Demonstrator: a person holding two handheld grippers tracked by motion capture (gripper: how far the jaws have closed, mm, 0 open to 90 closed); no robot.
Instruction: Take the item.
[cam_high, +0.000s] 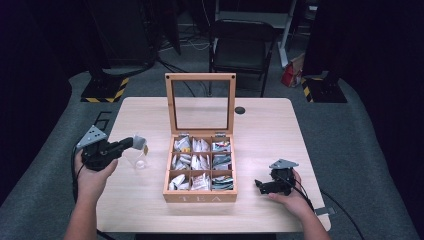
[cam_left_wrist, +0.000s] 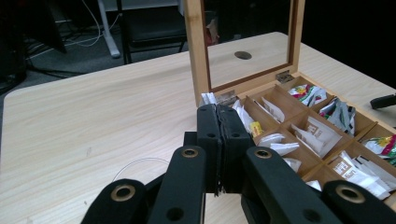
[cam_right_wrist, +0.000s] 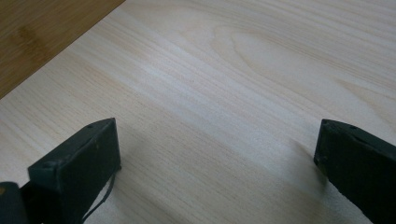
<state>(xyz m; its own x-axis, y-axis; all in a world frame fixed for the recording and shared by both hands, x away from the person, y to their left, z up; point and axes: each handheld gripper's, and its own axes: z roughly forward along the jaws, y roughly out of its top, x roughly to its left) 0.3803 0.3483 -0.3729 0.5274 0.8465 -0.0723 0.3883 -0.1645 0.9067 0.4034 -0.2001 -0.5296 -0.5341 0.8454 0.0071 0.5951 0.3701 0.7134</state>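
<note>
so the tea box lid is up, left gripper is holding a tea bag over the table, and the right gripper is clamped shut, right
Not quite: the right gripper is open. The right gripper view shows its jaws wide apart over bare table. The rest holds: the tea box has its lid raised, and the left gripper pinches a tea bag in the high view.

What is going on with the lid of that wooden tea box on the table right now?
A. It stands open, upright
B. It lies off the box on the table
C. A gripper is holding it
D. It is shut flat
A: the lid stands upright behind the compartments of the tea box, which hold tea bags, with no gripper touching it.
</note>
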